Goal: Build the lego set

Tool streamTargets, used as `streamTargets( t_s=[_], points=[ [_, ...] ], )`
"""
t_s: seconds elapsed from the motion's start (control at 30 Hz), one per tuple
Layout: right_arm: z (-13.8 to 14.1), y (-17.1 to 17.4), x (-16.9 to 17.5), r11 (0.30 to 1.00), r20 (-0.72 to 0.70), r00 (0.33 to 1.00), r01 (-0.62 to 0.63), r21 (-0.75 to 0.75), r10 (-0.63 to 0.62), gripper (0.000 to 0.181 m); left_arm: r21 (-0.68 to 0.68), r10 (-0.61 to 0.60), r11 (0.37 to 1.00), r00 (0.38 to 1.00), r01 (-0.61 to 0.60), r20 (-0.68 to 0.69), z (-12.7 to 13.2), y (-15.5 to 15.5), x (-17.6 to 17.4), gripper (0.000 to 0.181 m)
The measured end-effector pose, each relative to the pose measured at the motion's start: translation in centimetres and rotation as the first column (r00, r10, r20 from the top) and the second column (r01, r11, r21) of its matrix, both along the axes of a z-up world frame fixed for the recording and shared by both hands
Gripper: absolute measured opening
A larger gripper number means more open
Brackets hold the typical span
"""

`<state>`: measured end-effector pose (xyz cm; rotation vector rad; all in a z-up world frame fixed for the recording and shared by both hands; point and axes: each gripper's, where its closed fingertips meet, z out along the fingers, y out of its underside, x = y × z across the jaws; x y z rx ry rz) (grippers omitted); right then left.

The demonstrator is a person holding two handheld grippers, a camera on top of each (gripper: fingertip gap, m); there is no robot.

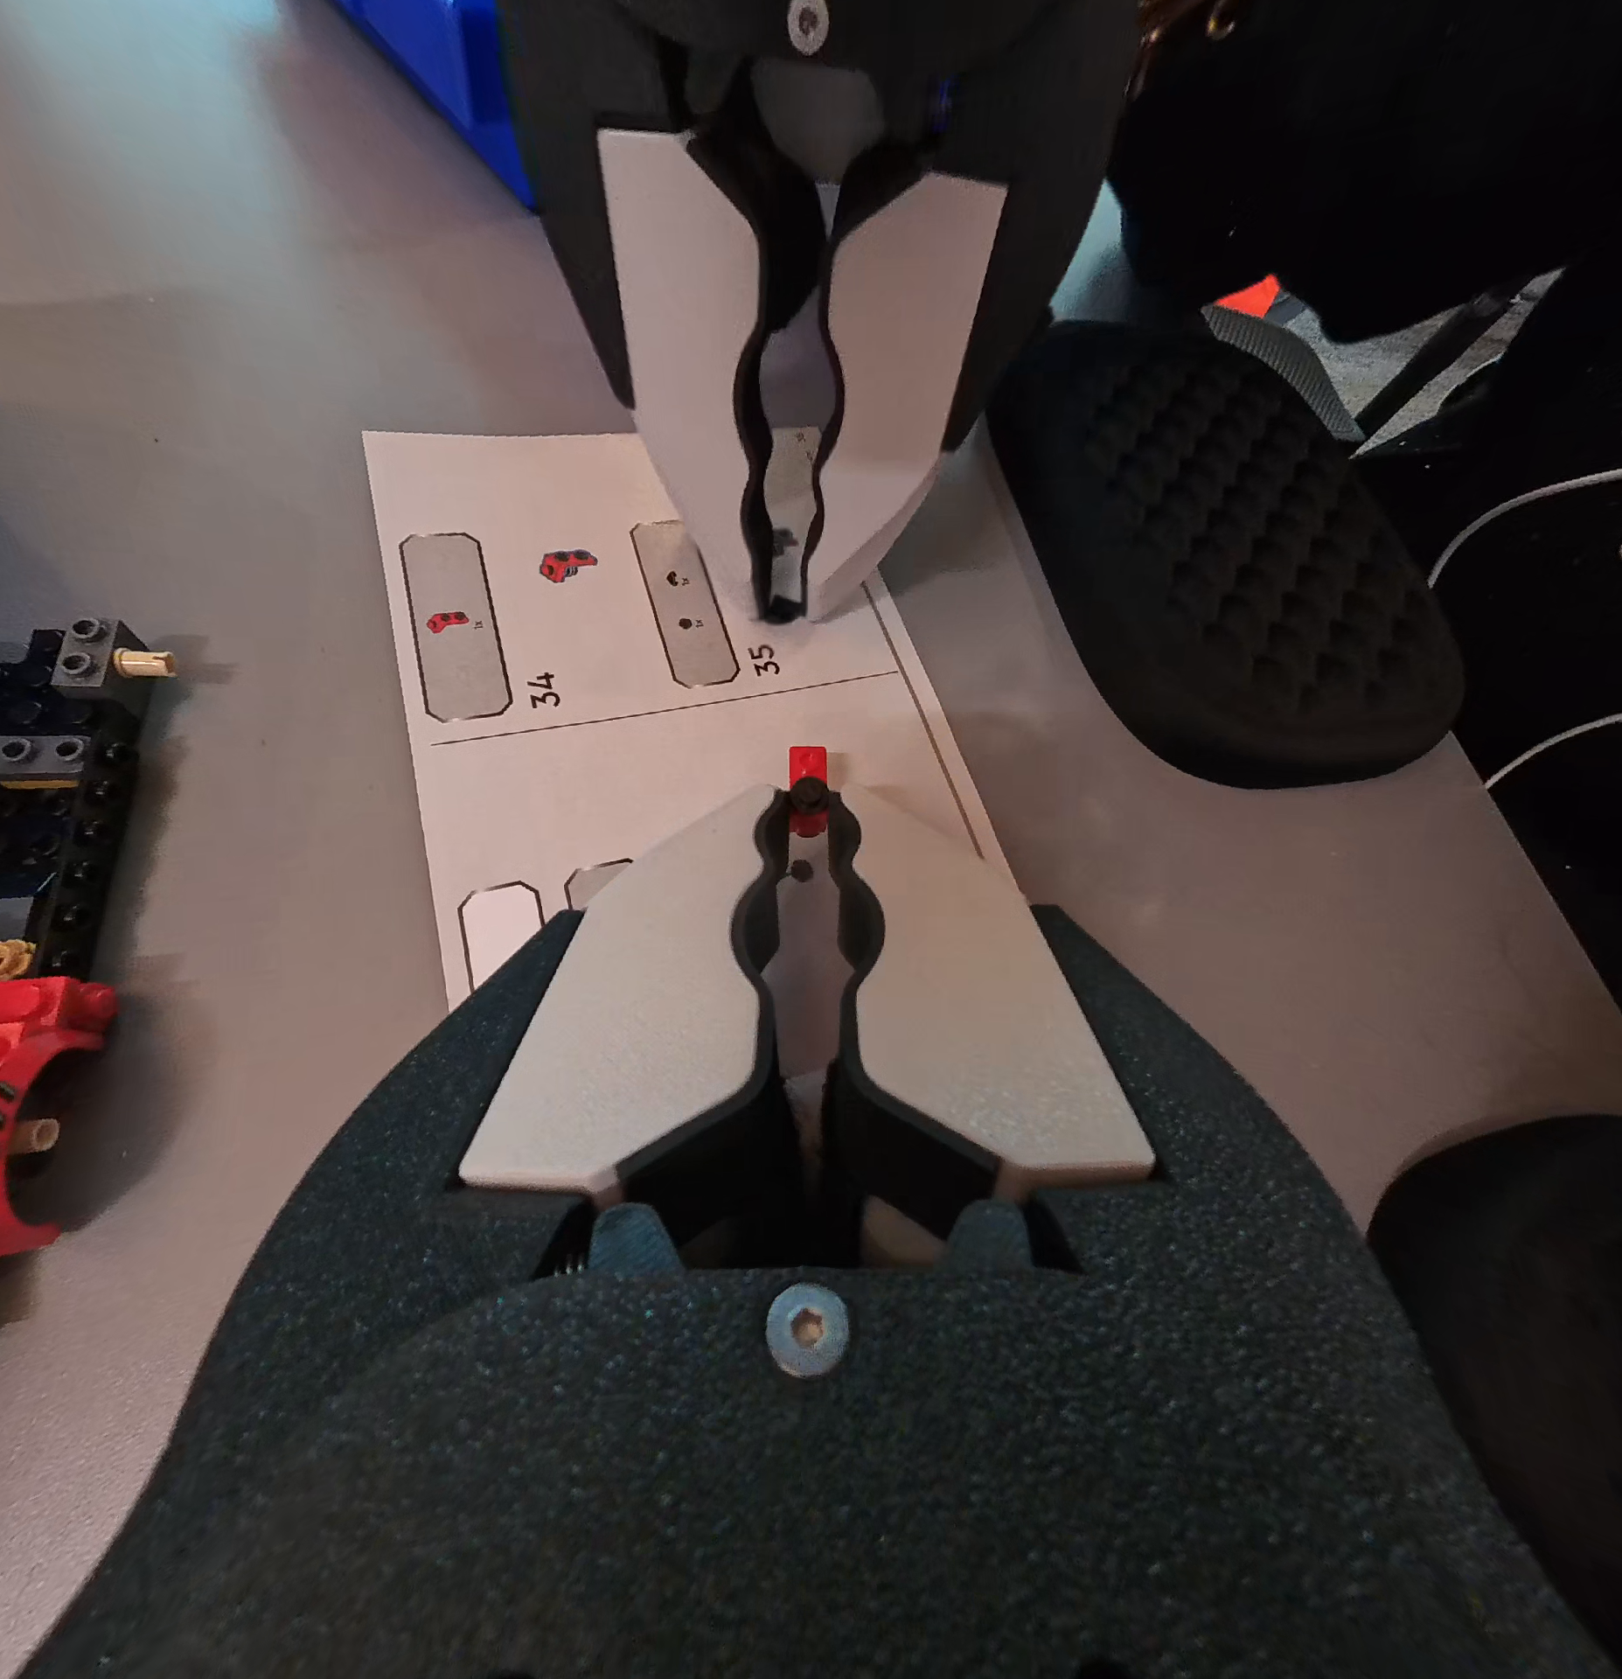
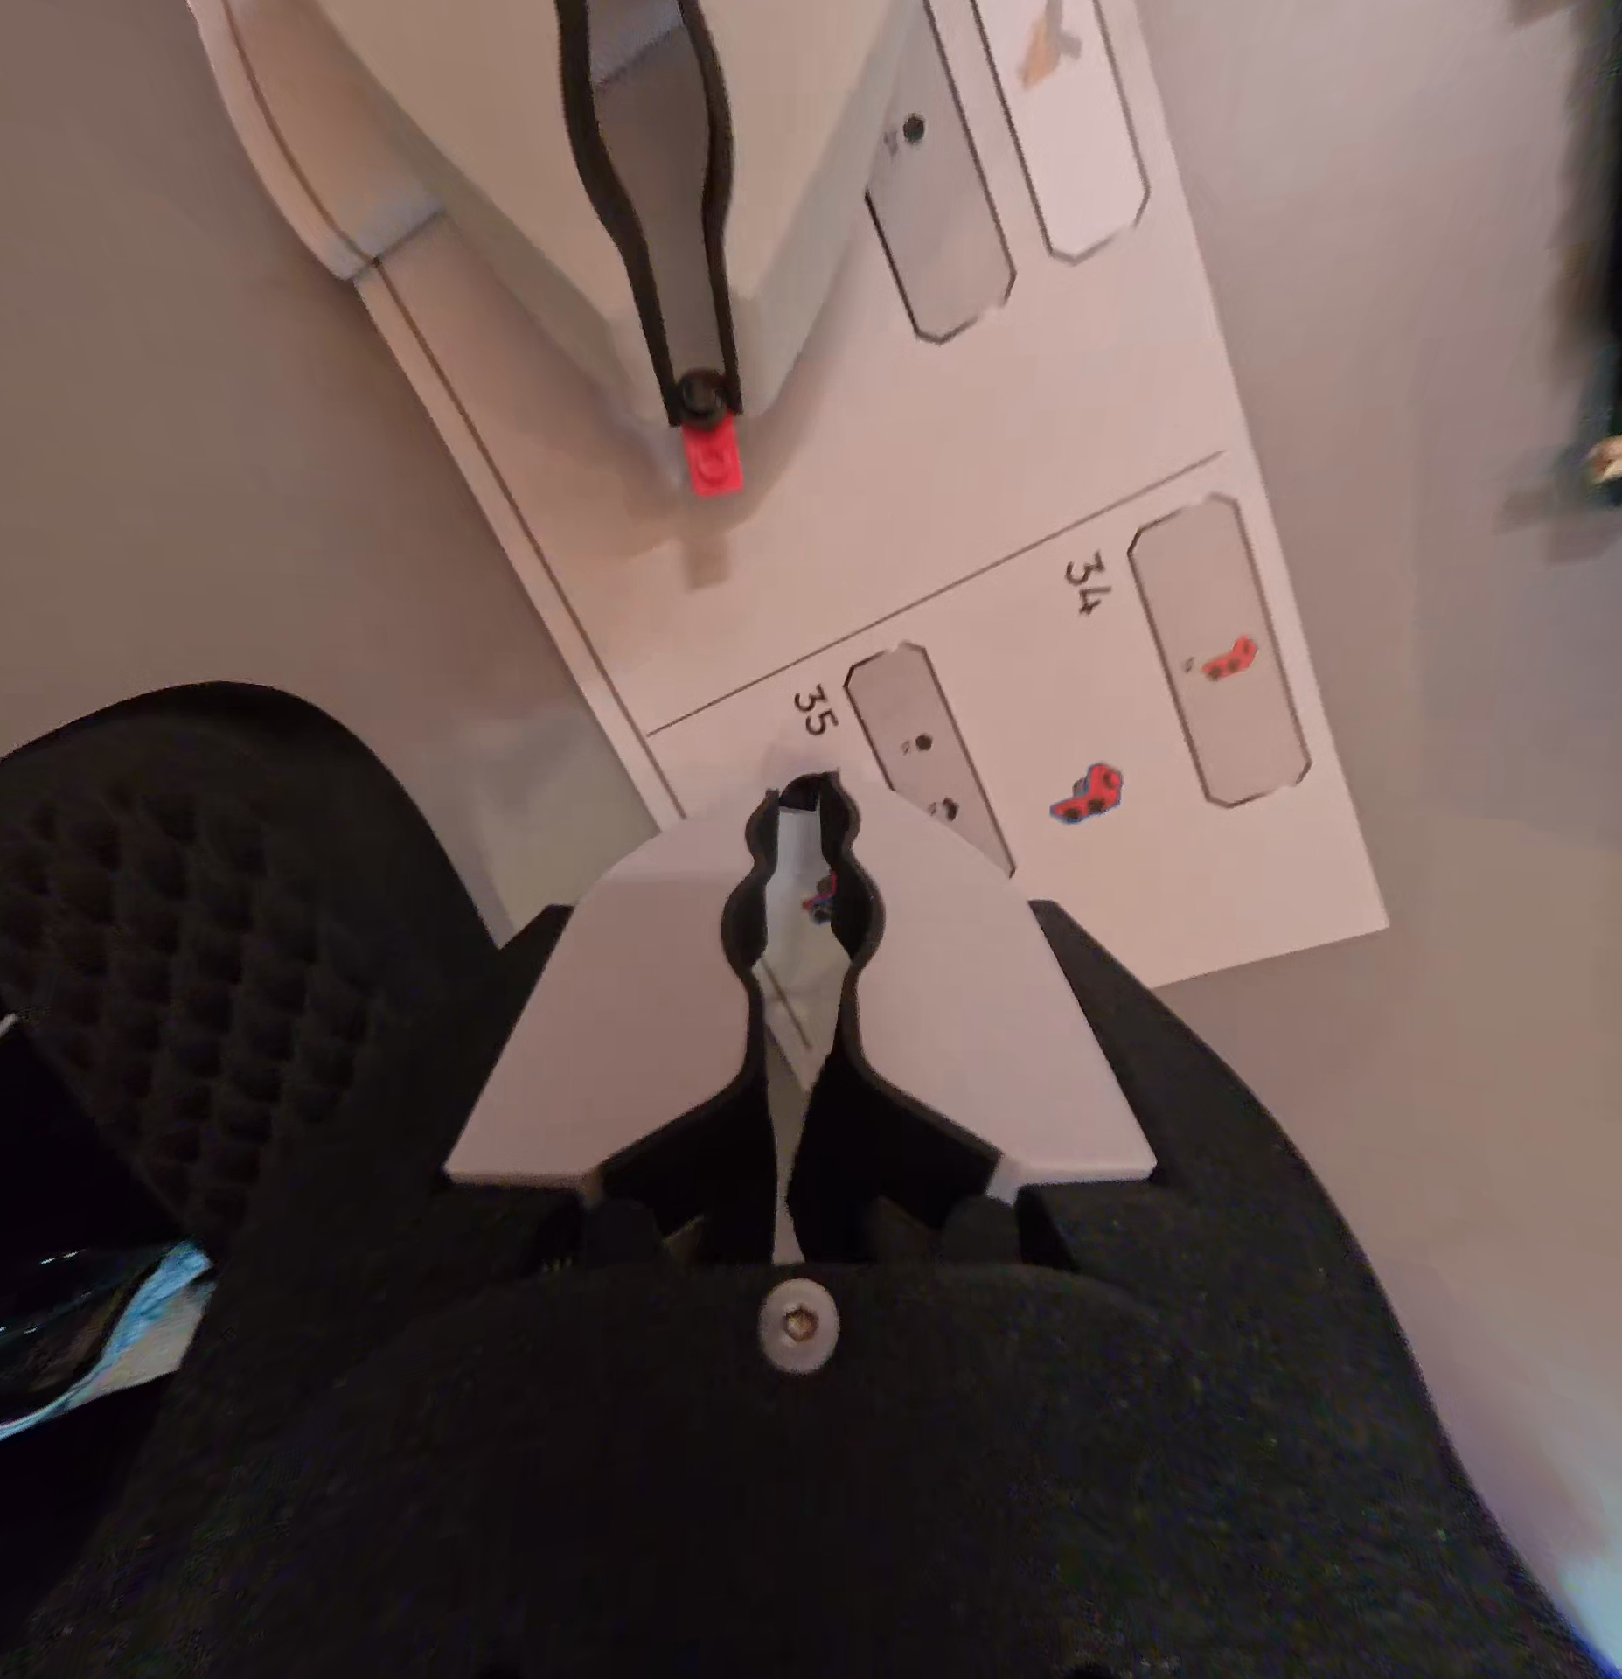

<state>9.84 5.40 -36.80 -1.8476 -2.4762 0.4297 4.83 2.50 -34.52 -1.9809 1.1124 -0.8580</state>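
Note:
My left gripper (image 1: 807,801) is shut on a small red lego piece (image 1: 807,763) that sticks out past the tips, with a black pin (image 1: 807,798) in it. It hovers low over the white instruction sheet (image 1: 607,754). My right gripper (image 1: 780,610) faces it from the far side, tips down on the sheet, shut on a small black piece (image 2: 800,792). In the right wrist view, the left gripper (image 2: 702,400) holds the red piece (image 2: 714,468) above the sheet (image 2: 970,545), a short gap from my right gripper (image 2: 802,798).
A partly built dark lego model (image 1: 53,772) with red parts (image 1: 26,1090) lies at the left on the grey table (image 1: 244,409). A black textured pad (image 1: 1225,563) sits at the table's right edge. A blue bin (image 1: 443,82) stands at the back. The grippers' ends are close to 7 centimeters from one another.

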Motion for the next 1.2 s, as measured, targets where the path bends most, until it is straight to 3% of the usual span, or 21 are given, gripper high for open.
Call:
streamTargets(
  t_s=[0.27,0.37,0.57,0.77,1.0,1.1,1.2],
  points=[
    [1.3,-0.4,-0.5,0.990,-0.176,0.975,-0.131,0.055,0.139,0.018,-0.003,-0.011,1.000,1.000,0.011,-0.009,-0.1,-0.1,0.1,0.007],
    [1.5,-0.3,-0.4,0.986,-0.230,0.960,-0.145,0.082,0.160,0.008,-0.004,-0.011,1.000,1.000,0.010,-0.015,-0.2,-0.1,0.1,0.007],
    [0.3,0.0,-0.2,0.969,-0.229,0.952,-0.162,0.187,0.203,0.006,-0.004,-0.009,1.000,1.000,0.008,-0.022,-0.3,-0.1,0.1,0.007],
    [0.1,0.0,-0.4,0.969,-0.228,0.953,-0.158,0.192,0.201,0.006,-0.006,-0.010,1.000,1.000,0.010,-0.021,-0.3,-0.1,0.1,0.007],
    [0.3,0.4,-0.7,0.986,-0.267,0.954,-0.109,0.124,0.139,0.002,-0.003,-0.012,1.000,1.000,0.012,-0.018,-0.2,-0.2,0.1,0.007],
    [1.2,0.2,-0.7,0.998,-0.322,0.945,-0.062,0.010,0.062,0.000,-0.004,-0.012,1.000,1.000,0.012,-0.017,-0.2,-0.2,0.1,0.007],
    [0.9,0.1,-0.1,0.996,-0.289,0.957,-0.009,-0.093,-0.019,0.000,-0.005,-0.013,1.000,1.000,0.013,-0.020,-0.2,-0.2,0.1,0.007]
  ],
)
